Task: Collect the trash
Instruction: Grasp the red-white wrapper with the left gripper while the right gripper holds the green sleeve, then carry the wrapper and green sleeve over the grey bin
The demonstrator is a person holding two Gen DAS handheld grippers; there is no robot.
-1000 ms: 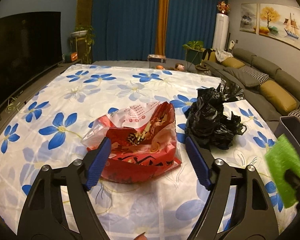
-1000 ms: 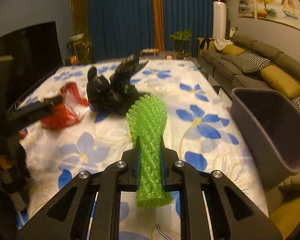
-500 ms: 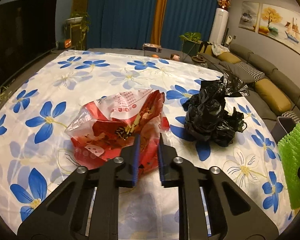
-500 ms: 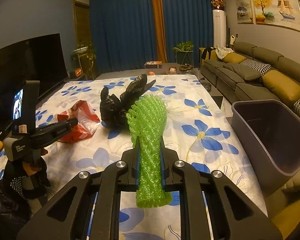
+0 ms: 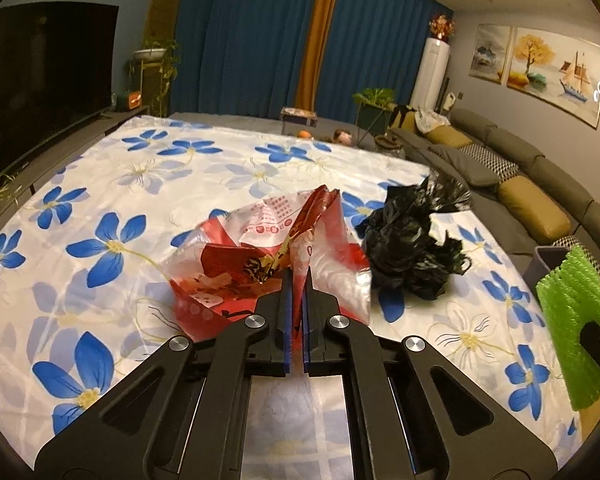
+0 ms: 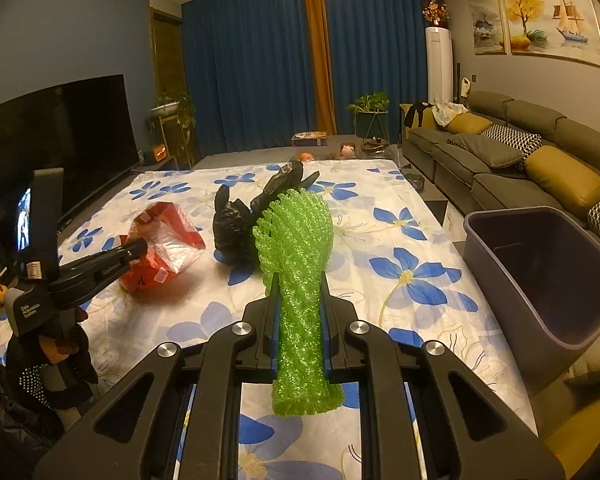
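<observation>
My left gripper [image 5: 297, 280] is shut on a red and clear plastic bag [image 5: 260, 256], lifted off the flowered cloth [image 5: 100, 184]. The bag also shows in the right wrist view [image 6: 164, 248], with the left gripper [image 6: 140, 249] on it. My right gripper [image 6: 298, 280] is shut on a green foam net sleeve [image 6: 298, 248], held above the cloth. The sleeve shows at the right edge of the left wrist view [image 5: 572, 320]. A crumpled black plastic bag [image 5: 412, 248] lies on the cloth right of the red bag; it also shows in the right wrist view [image 6: 240, 224].
A grey bin [image 6: 540, 272] stands open off the cloth's right edge, beside a grey sofa [image 6: 500, 160]. A dark TV [image 6: 60, 136] runs along the left. Blue curtains and plants are at the back.
My left gripper closed on the red bag and raised it off the cloth. My right gripper rose with the green sleeve and moved back a little.
</observation>
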